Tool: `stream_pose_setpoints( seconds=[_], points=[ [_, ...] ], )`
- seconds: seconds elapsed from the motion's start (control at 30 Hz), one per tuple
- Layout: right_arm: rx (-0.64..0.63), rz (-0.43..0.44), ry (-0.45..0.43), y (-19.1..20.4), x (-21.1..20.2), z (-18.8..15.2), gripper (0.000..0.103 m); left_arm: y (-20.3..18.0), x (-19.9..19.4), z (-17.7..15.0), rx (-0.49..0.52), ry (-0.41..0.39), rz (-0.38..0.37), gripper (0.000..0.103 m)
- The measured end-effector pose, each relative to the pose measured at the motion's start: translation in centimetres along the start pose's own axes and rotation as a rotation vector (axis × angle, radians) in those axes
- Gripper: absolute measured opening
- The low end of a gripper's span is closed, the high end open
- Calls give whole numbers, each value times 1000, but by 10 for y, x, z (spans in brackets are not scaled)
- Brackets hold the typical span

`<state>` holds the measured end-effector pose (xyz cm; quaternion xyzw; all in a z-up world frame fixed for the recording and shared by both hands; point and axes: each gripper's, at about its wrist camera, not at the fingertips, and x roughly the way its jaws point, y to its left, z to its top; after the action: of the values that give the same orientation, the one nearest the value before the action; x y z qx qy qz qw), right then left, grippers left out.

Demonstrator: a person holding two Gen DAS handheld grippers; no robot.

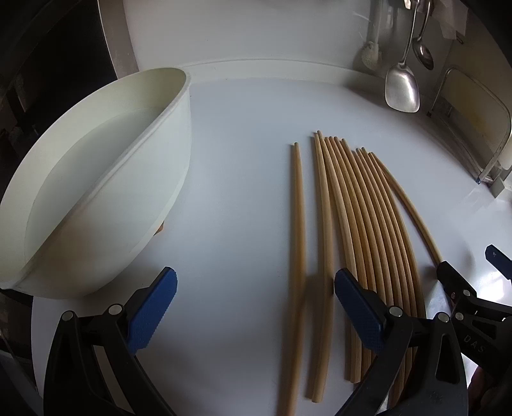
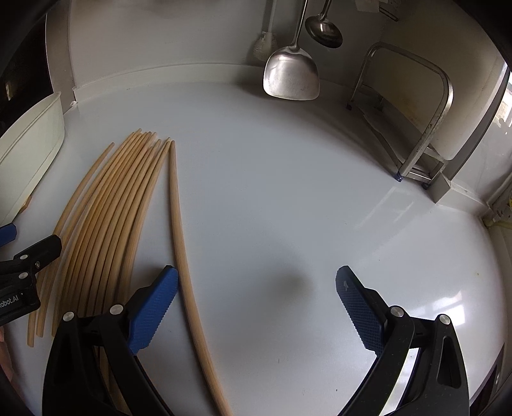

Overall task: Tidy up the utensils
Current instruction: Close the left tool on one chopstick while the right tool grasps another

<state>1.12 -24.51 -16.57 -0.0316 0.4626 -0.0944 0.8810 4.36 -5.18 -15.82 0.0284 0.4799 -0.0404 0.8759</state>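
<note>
Several wooden chopsticks (image 1: 368,230) lie side by side on the white counter, tips pointing away. One chopstick (image 1: 298,230) lies apart at the left of the bunch. A white tub (image 1: 105,179) stands left of them, tilted in the view. My left gripper (image 1: 256,304) is open just above the near ends; the lone chopstick and its neighbour lie between its blue pads (image 1: 153,313). My right gripper (image 2: 256,307) is open to the right of the bunch (image 2: 105,211), with one chopstick (image 2: 179,243) just inside its left pad. The right gripper's fingers (image 1: 454,281) show at the left view's right edge.
A steel spatula (image 2: 291,73) and a ladle (image 2: 323,28) hang on the back wall, beside a white brush (image 2: 265,41). A metal rack (image 2: 425,128) stands at the back right. Bare white counter (image 2: 288,198) spreads right of the chopsticks.
</note>
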Motion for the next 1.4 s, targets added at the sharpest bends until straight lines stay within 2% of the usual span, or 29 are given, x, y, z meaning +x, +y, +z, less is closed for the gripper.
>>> stream_pose_setpoints(
  seconds=[0.2, 0.3, 0.47, 0.6, 0.97, 1.13, 1.23, 1.3, 1.4],
  points=[
    [-14, 4, -7, 3, 0, 2, 95, 17, -9, 0, -62, -38, 10, 97],
    [-13, 5, -11, 3, -1, 1, 95, 30, -15, -1, -99, -61, 42, 97],
    [-11, 4, -12, 4, -1, 1, 95, 43, -6, -5, -110, -12, 93, 97],
    [-11, 5, -12, 3, -2, 0, 94, 52, -7, -11, -134, -10, 132, 97],
    [-2, 17, -17, 3, -2, -2, 94, 70, 3, -14, -238, 2, 137, 96],
    [-2, 49, -24, 4, -4, -4, 84, 67, 3, -14, -239, -13, 141, 94],
    [-6, 76, -24, 5, -4, -3, 75, 67, 1, -14, -235, -27, 141, 83],
    [-9, 95, -22, 7, -5, -4, 67, 64, -1, -13, -222, -36, 130, 65],
    [-20, 107, -24, 9, -7, -4, 59, 54, -3, -12, -192, -41, 111, 46]
  ],
)
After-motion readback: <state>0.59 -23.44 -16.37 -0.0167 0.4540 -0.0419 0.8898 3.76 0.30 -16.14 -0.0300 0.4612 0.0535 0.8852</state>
